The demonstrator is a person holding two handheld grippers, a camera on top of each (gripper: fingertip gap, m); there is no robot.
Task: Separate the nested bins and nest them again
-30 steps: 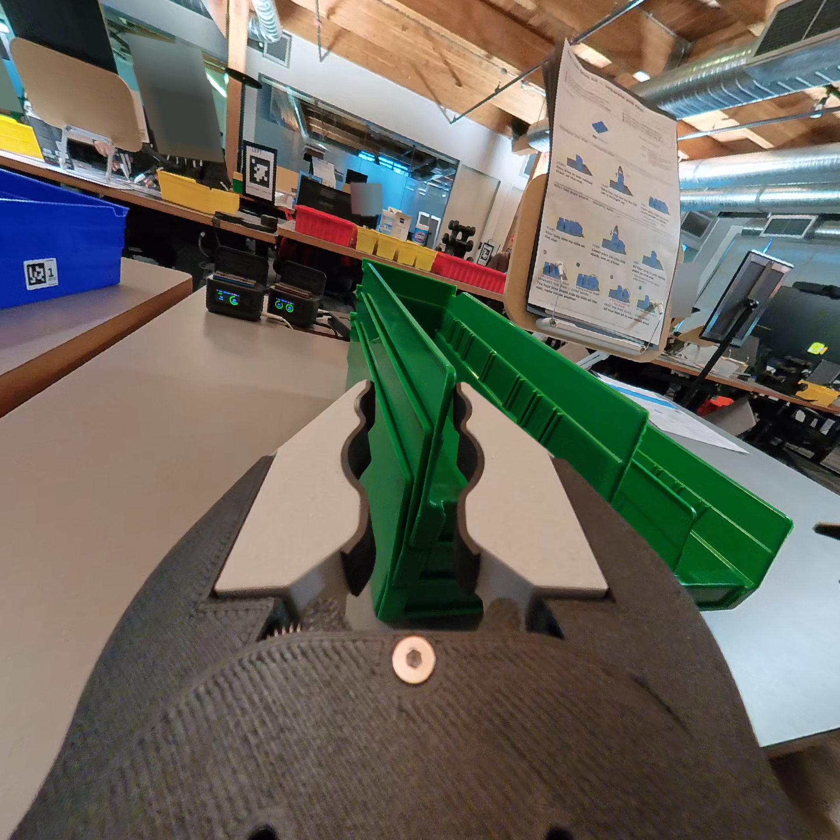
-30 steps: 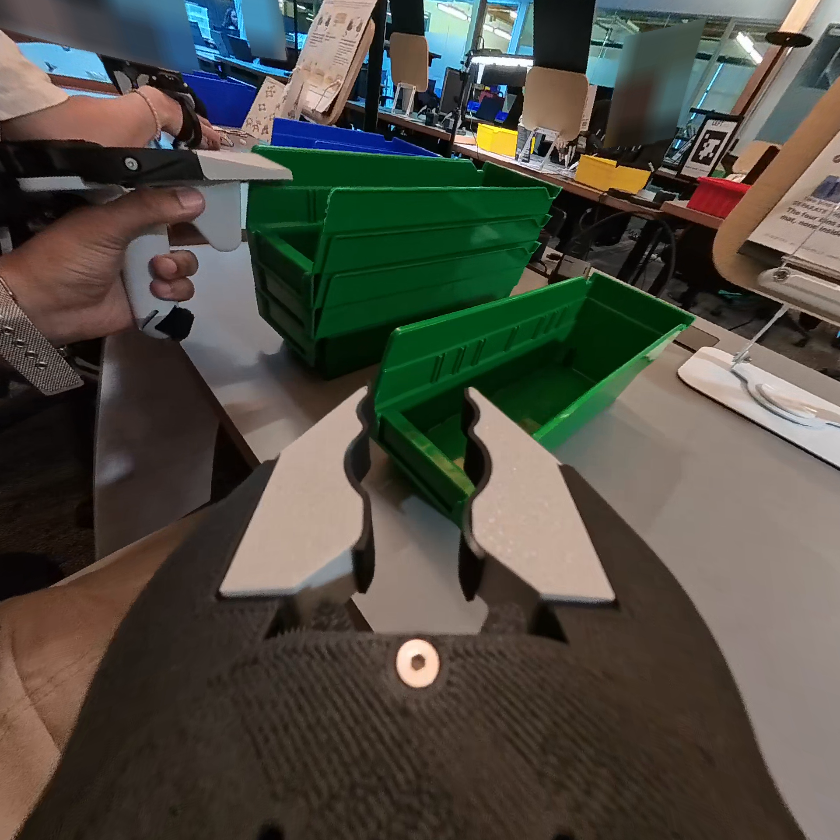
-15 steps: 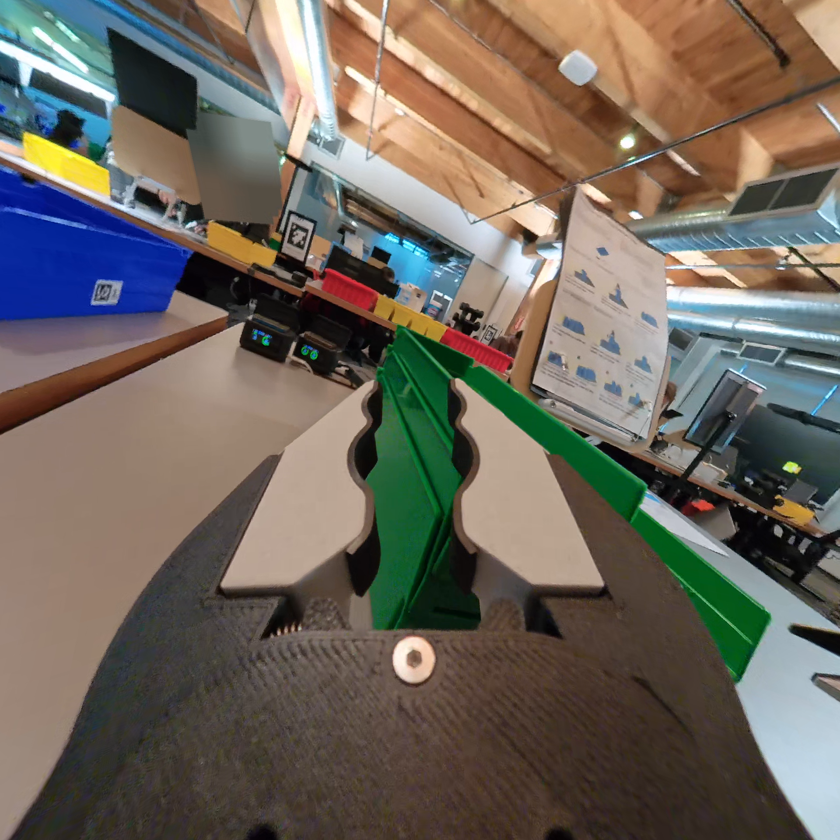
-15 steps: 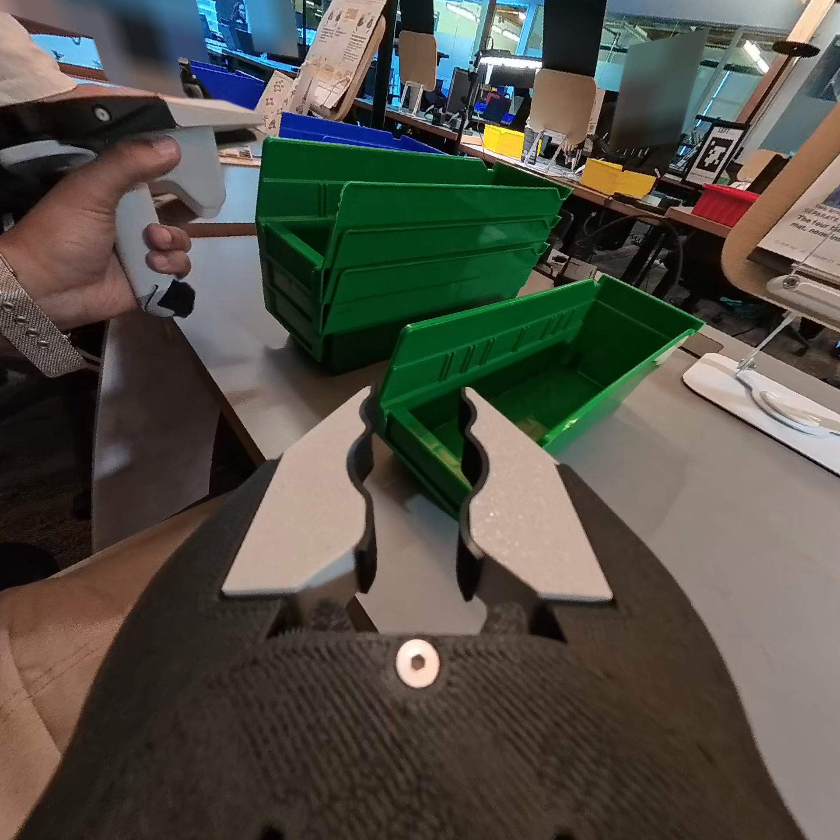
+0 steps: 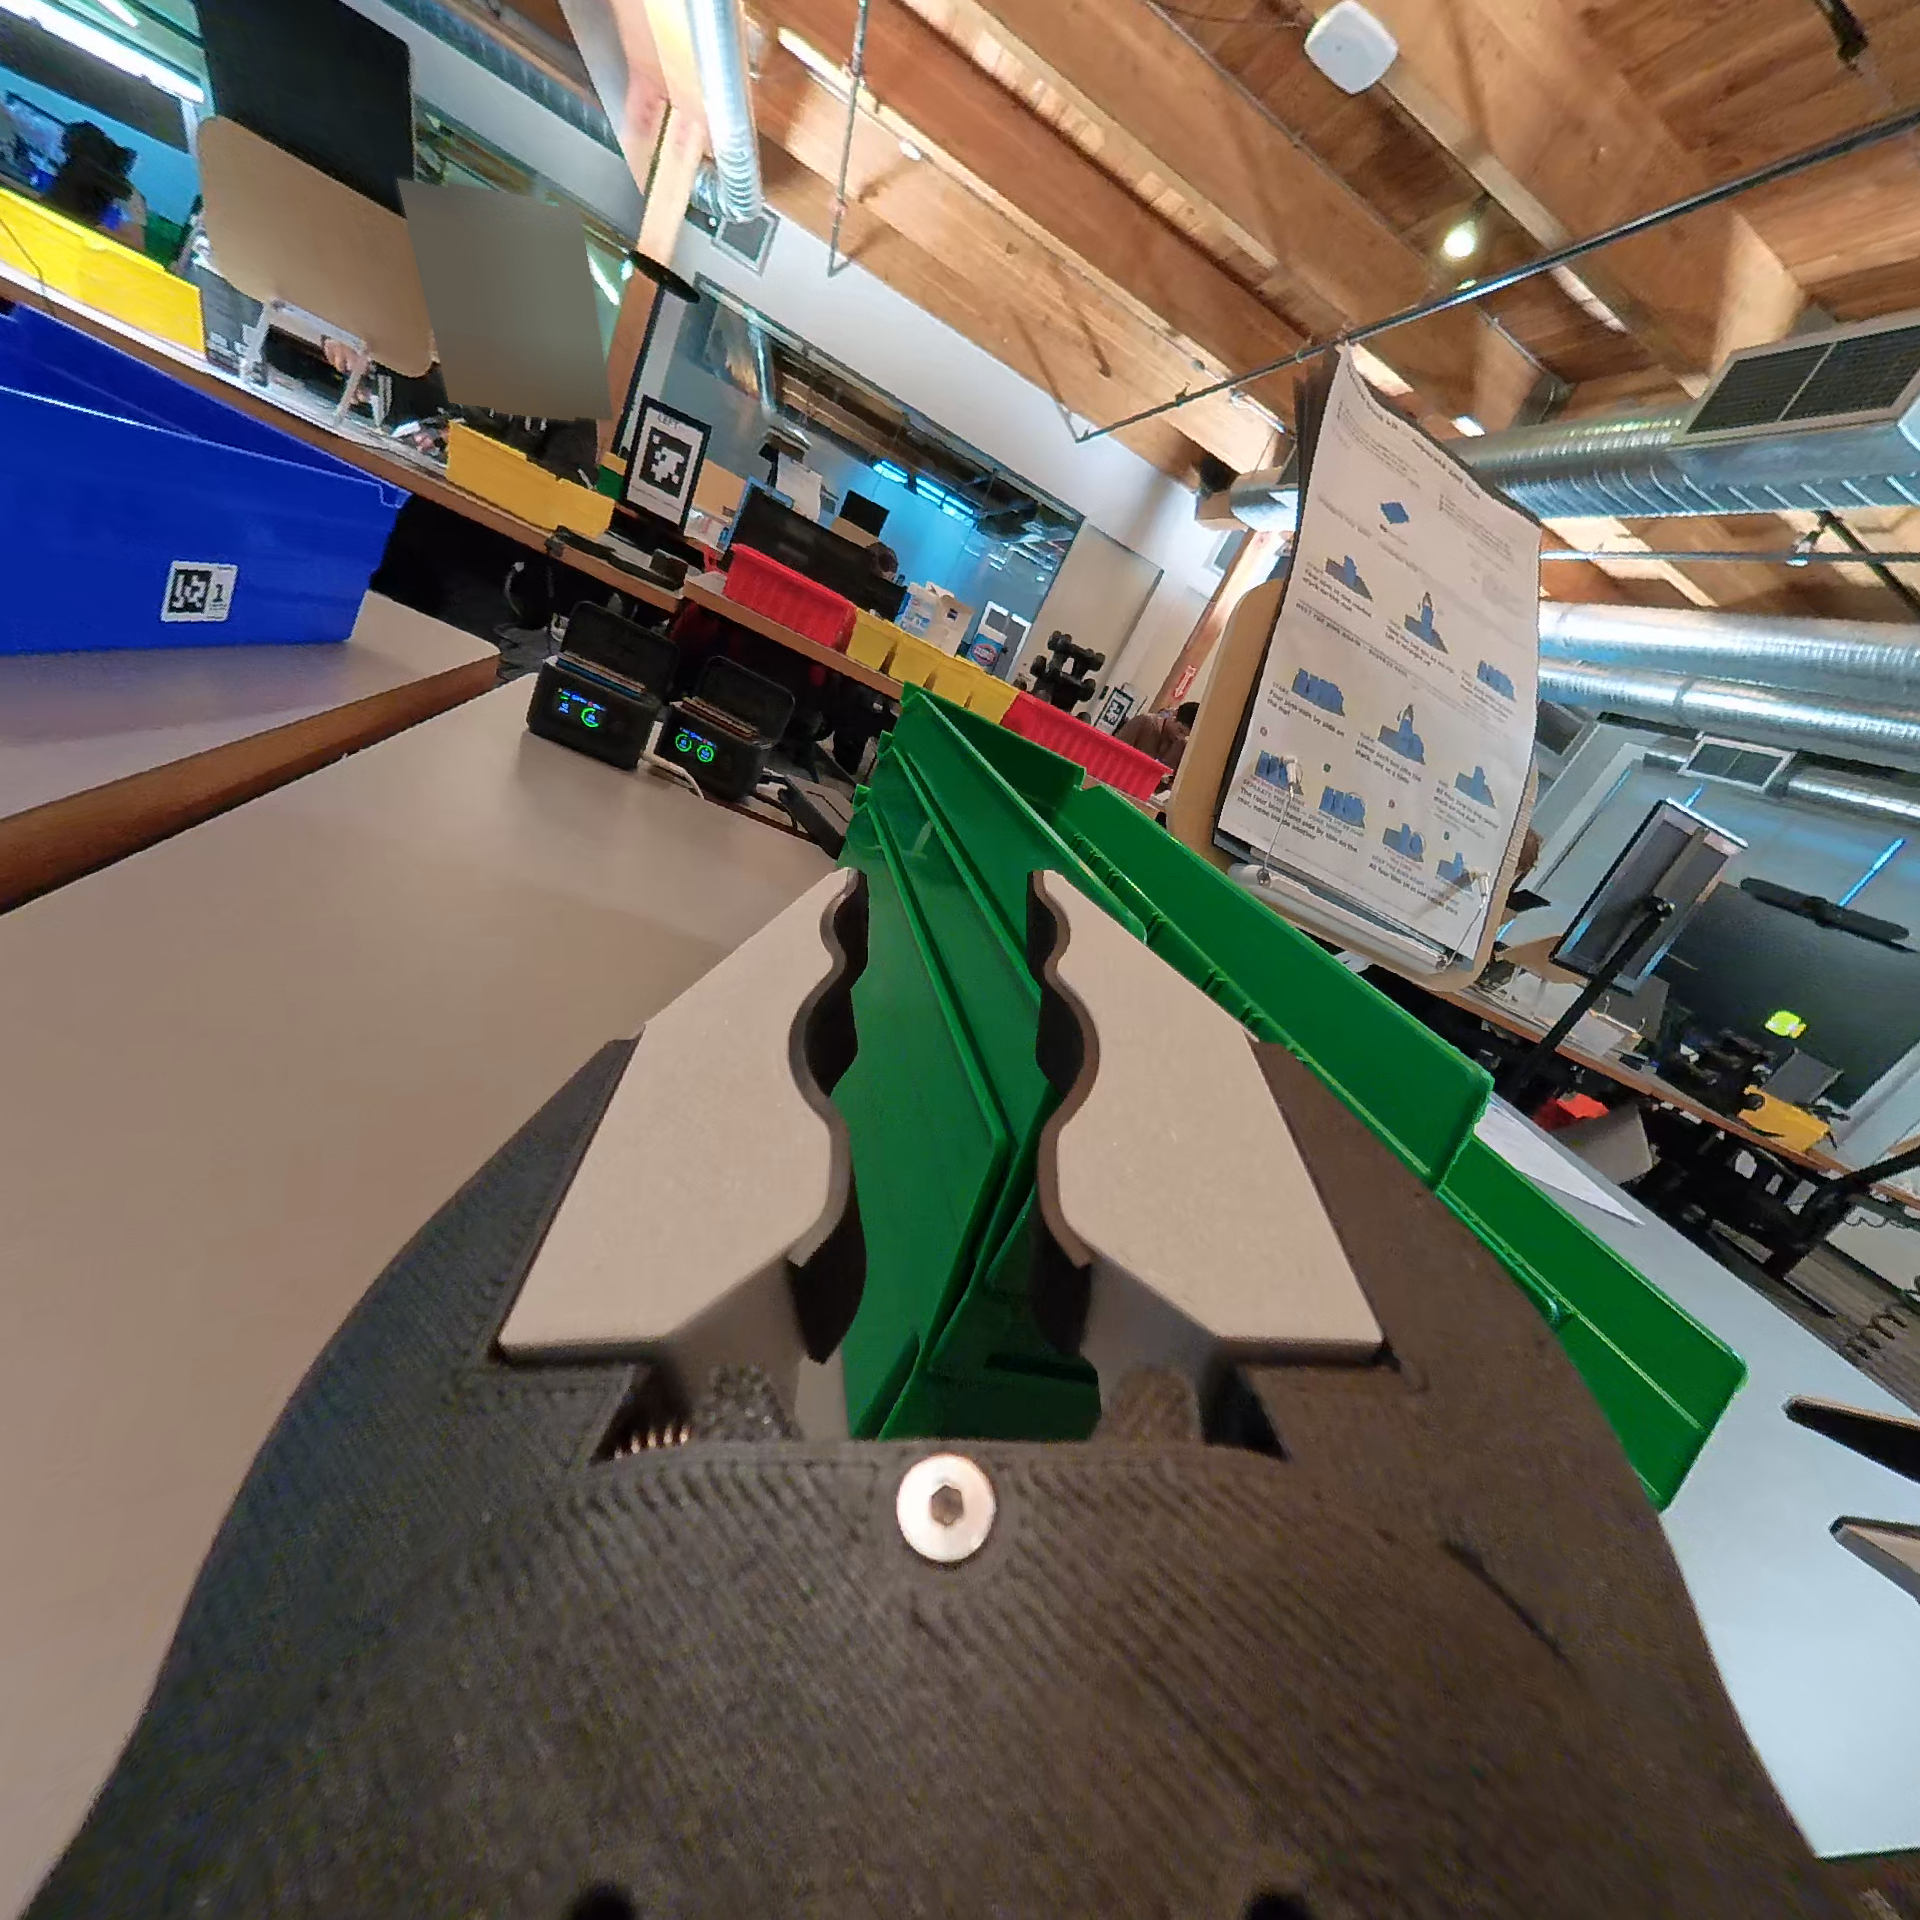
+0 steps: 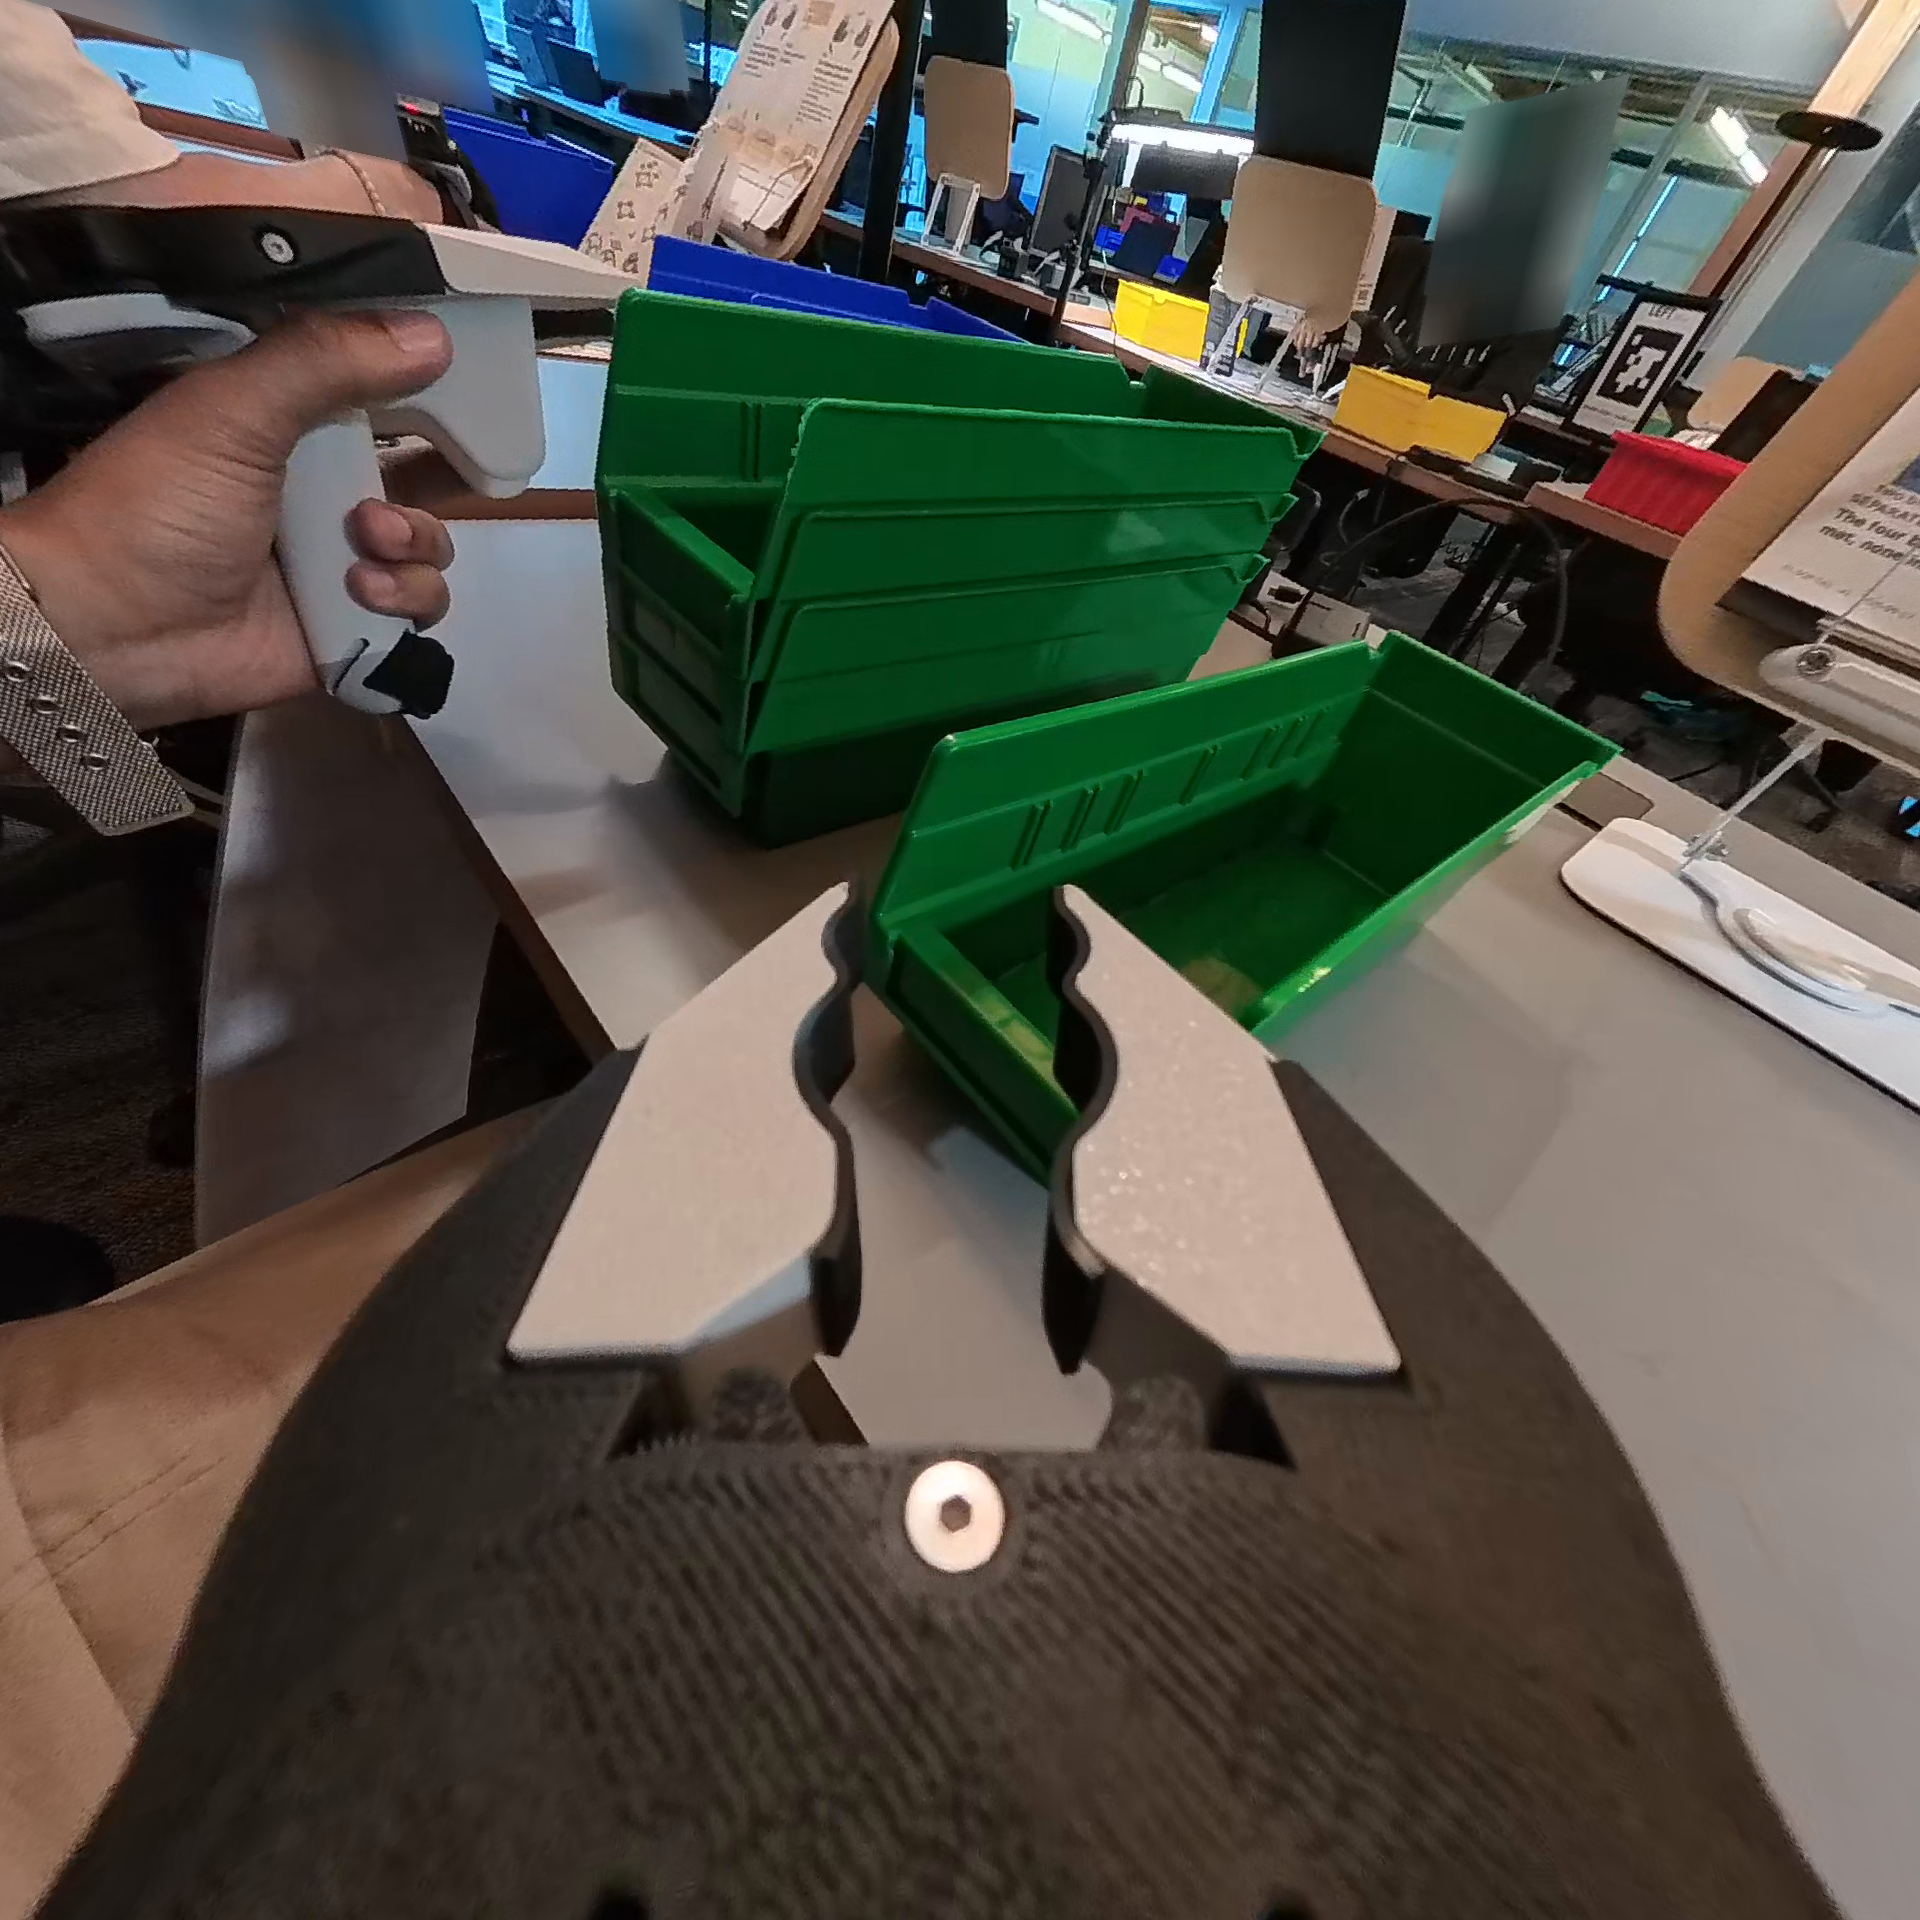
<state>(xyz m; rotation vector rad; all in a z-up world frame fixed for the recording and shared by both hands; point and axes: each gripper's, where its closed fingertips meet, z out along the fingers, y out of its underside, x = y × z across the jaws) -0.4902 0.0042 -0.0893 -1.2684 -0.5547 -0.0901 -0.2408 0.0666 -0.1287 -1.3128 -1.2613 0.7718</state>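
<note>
- Currently the left claw (image 5: 945, 914) is pinching the long side walls of the nested green bins (image 6: 935, 540); in the left wrist view several wall layers sit between its fingers (image 5: 717, 1174).
- Right wrist view: the stack stands on the grey worktop (image 6: 1558, 1195), its uppermost bin tilted and partly raised at the near end. How many layers the left claw holds, I cannot tell.
- One separated green bin (image 6: 1236, 873) rests on the worktop just in front of the stack, apart from it.
- Right claw (image 6: 951, 935) is spread, with nothing between its fingers, hovering at the near end wall of the separated bin, not touching as far as I can see.
- Judgement: step in hand is freeing the next bin from the stack.
- To do it well: grip only the top bin's wall, lift straight along the nesting direction, avoid twisting.
- Risk: lower bins may ride up by friction; the free right claw could hold them down.
- Set it well apart from the first.
</note>
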